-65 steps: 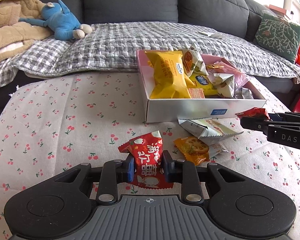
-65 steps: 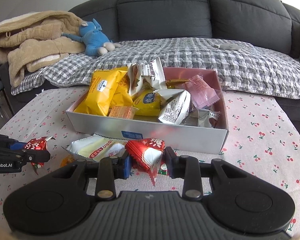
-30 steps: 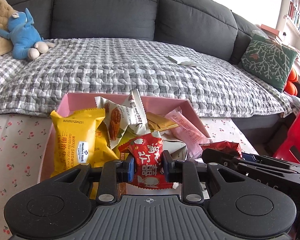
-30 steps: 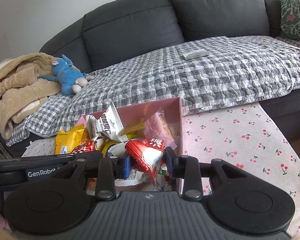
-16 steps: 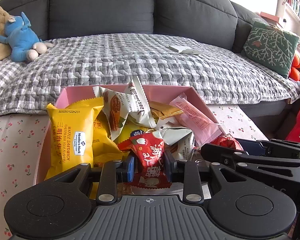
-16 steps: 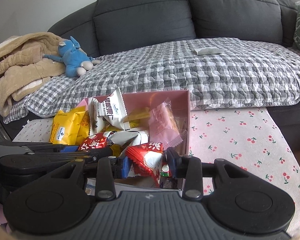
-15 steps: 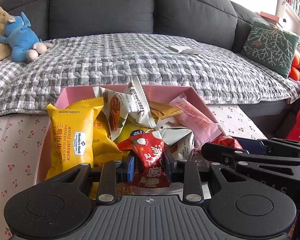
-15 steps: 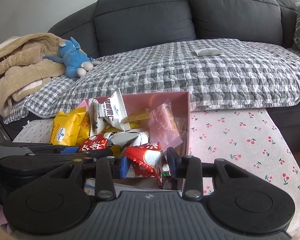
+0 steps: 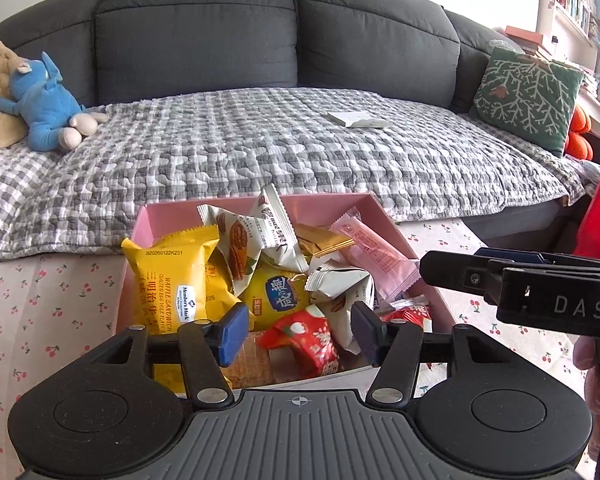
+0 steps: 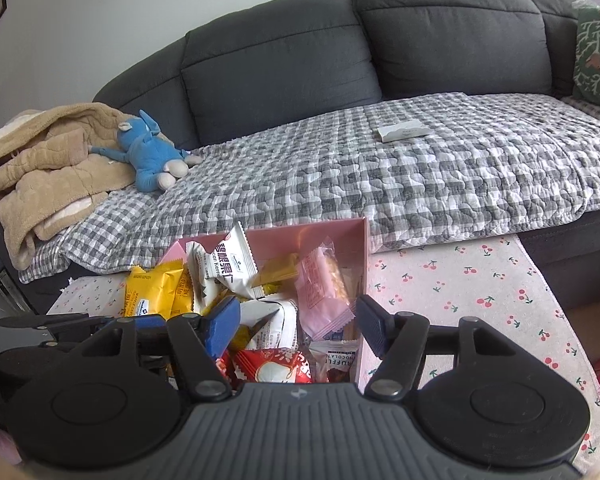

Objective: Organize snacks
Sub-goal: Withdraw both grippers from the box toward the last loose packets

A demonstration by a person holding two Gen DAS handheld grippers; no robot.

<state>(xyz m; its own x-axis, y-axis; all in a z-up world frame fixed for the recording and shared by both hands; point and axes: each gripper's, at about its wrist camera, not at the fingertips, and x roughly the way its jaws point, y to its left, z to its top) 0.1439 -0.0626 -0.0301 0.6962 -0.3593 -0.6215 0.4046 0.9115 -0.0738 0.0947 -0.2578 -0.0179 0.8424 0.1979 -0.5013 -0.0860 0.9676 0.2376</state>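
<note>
A: Left gripper [image 9: 298,330]?
B: Jaws were opening, parted, blue pads clear of everything. A red snack packet [image 9: 308,340] lay between and below them, loose inside the pink box [image 9: 134,248]. No pad touched it.

A: Right gripper [image 10: 298,324]?
B: Same. Jaws opening, spread wide, nothing pressed. A second red packet [image 10: 272,366] sat under them in the box, next to a dark chocolate wrapper [image 10: 338,356] at the box's right wall.

A: Rest of the box?
B: Crowded. Yellow waffle-sandwich bag [image 9: 172,280] on the left, white nut packets [image 9: 276,232] standing up in the middle, a gold wrapper [image 9: 324,242], a pink wafer packet [image 9: 376,260] leaning to the right, a small yellow pack with a blue round label [image 9: 278,294] lower down.

A: Where did the box sit?
B: On the counter, on a cherry-print cloth [image 9: 52,312], its far side up against the sofa edge.

A: Grippers relative to each other?
B: Close. In the left wrist view the right one reached in from the right over the box's right edge; a bit of hand [image 9: 598,376] showed below it.

A: Background?
B: Dark grey sofa [image 9: 204,36] with a grey checked quilt [image 9: 300,152], blue plush toy [image 9: 46,106], green leaf-pattern cushion [image 9: 528,96], tan blanket [image 10: 40,160] on the far left.
</note>
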